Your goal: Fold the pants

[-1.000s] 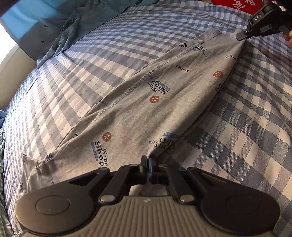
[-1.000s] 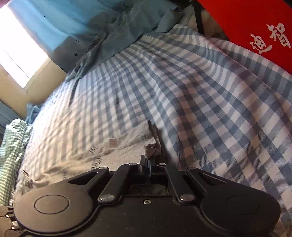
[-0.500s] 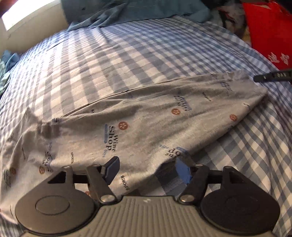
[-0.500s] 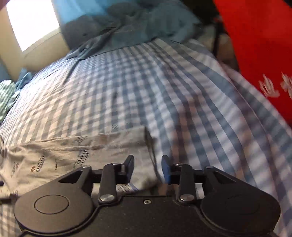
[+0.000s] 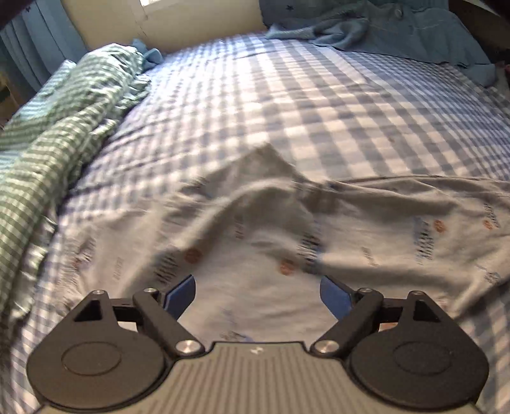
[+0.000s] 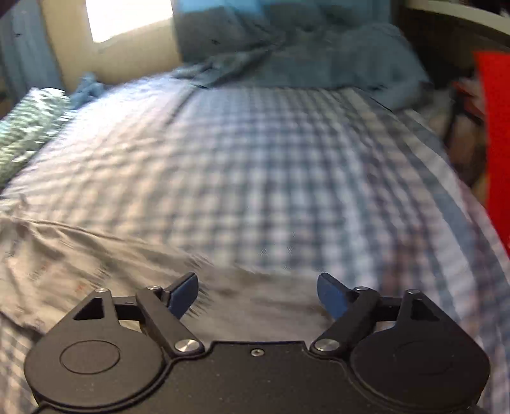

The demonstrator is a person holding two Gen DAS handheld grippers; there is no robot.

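Observation:
The grey printed pants (image 5: 318, 229) lie flat on the blue checked bed sheet (image 5: 287, 95), stretching from the middle to the right edge of the left wrist view, with a rumpled peak near their far edge. My left gripper (image 5: 257, 296) is open and empty, just above the near part of the pants. In the right wrist view the pants (image 6: 95, 267) lie at lower left and under the fingers. My right gripper (image 6: 256, 294) is open and empty over the pants' end. The right view is blurred.
A crumpled green checked blanket (image 5: 47, 143) lies along the bed's left side. A blue-grey cloth heap (image 5: 382, 28) sits at the bed's far end below a window. A red bag (image 6: 497, 127) stands at the bed's right side.
Both grippers let go of the pants and opened wide. Both cameras swung left and tilted up towards the far wall. The pants now lie flat on the sheet.

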